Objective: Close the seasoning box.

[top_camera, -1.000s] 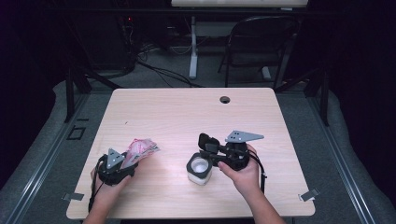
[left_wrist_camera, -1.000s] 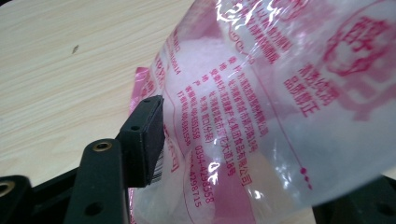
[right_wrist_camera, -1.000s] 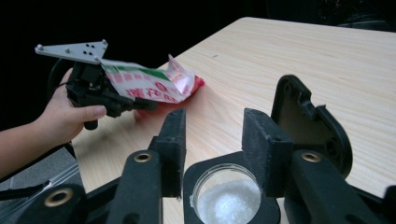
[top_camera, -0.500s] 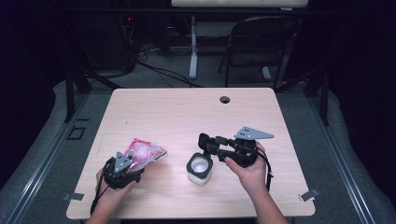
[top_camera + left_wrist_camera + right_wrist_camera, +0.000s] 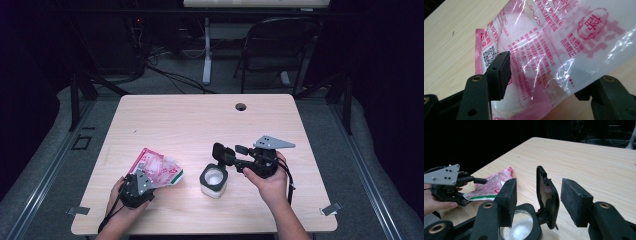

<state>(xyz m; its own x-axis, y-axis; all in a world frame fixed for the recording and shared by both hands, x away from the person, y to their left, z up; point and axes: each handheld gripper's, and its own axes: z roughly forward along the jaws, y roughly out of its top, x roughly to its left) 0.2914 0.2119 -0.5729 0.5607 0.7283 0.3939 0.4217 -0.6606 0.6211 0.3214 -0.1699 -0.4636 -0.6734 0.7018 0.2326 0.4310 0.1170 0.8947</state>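
A pink and white bag [image 5: 156,167] of white powder sits between the jaws of my left gripper [image 5: 144,176] at the table's near left. In the left gripper view the bag [image 5: 554,45] fills the gap, and the left pad [image 5: 499,72] presses its side; these jaws have just been closing on it. A white jar [image 5: 214,181] with a black collar stands near the middle, its hinged lid [image 5: 219,151] flipped upright. My right gripper [image 5: 541,193] straddles that lid [image 5: 547,195] with a gap on both sides; its jaws have just been opening.
The wooden table [image 5: 200,120] has a cable hole [image 5: 241,106] near its far edge. A folding chair [image 5: 280,45] and a desk leg stand on the floor beyond it. My left hand and gripper [image 5: 471,190] appear at the left of the right gripper view.
My left gripper has moved right and toward the near edge, taking the bag with it. The right gripper's jaws have spread wider around the upright lid.
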